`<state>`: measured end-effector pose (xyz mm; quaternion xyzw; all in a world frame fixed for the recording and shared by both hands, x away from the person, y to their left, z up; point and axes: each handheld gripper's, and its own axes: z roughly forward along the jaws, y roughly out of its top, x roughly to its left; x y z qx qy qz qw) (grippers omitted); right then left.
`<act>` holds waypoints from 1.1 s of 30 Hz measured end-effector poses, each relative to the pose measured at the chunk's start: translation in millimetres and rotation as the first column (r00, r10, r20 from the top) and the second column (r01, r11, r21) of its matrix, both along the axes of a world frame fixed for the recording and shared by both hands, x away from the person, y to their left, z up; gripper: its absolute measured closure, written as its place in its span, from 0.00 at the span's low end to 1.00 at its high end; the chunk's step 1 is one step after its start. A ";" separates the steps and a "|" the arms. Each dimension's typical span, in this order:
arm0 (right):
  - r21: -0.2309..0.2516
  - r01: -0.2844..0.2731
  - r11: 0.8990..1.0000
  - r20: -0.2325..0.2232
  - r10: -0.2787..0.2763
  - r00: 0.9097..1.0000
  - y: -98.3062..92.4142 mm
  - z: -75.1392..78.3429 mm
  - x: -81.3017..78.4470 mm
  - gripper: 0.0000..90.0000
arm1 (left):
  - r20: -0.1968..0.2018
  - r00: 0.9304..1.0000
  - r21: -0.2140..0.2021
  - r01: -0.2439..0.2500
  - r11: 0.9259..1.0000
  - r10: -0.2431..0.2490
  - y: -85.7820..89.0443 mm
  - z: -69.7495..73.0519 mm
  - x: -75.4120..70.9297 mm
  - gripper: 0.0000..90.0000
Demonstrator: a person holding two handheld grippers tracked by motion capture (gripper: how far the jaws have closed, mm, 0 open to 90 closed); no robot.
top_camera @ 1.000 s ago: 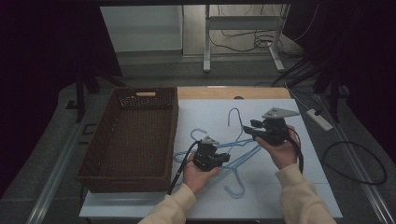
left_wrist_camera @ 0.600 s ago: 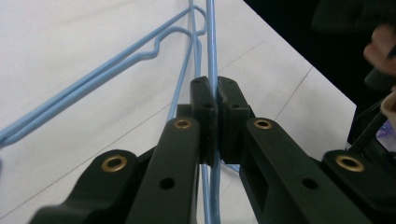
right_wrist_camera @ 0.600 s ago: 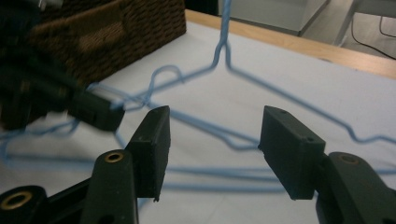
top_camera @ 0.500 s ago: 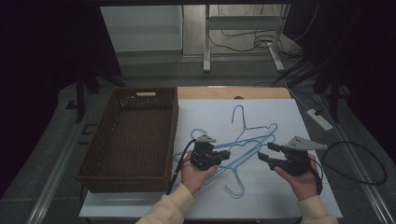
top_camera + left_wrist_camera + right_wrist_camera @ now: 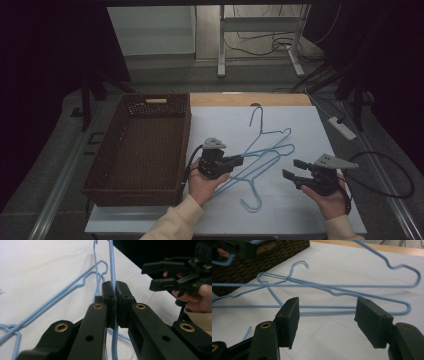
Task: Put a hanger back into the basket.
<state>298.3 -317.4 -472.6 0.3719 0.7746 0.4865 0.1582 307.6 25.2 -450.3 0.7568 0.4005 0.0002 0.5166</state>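
1. The left gripper (image 5: 239, 161) sits near the middle of the table, just right of the brown wicker basket (image 5: 137, 150), held in the person's left hand (image 5: 202, 182).
2. In the left gripper view its two black jaws are pressed together on a thin blue wire of a hanger (image 5: 111, 277); the wire runs straight up between the pads, so this gripper is clenched on the hanger.
3. The blue wire hangers (image 5: 265, 150) form a loose overlapping pile on the white sheet (image 5: 300, 120), at the table's middle; the exact number in the pile is hard to tell.
4. One hook (image 5: 256, 114) points toward the far side of the table and another hook (image 5: 252, 200) curls toward the near edge.
5. The right gripper (image 5: 295, 170) is at the near right of the table, resting in the person's right hand (image 5: 332, 200), well apart from the basket and a little to the right of the hangers.
6. Its jaws have just been opening and stand spread wide; in the right gripper view nothing lies between the pads (image 5: 289, 320), and the hanger wires (image 5: 324, 287) lie on the sheet beyond them.
7. The right gripper is thus released and touches no hanger.
8. The basket stands on the left side of the table, with its right wall just beside the sheet's left edge.
9. A white power strip (image 5: 342, 127) lies off the sheet at the far right.
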 end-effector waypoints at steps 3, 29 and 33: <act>-0.003 0.002 1.000 -0.001 -0.002 1.000 -1.4 -1.4 -0.2 0.41 | 0.019 1.000 -0.006 0.003 1.000 -0.003 5.6 9.9 -2.9 0.97; -0.010 0.041 0.999 -0.031 -0.041 0.999 -9.0 -7.5 1.7 0.41 | 0.138 0.986 -0.110 -0.081 0.991 0.096 132.8 67.7 -16.2 0.97; -0.014 0.040 0.999 -0.033 -0.040 0.999 -8.6 -8.3 1.5 0.41 | 0.148 0.980 -0.110 -0.118 0.987 0.134 157.2 70.4 -18.6 0.97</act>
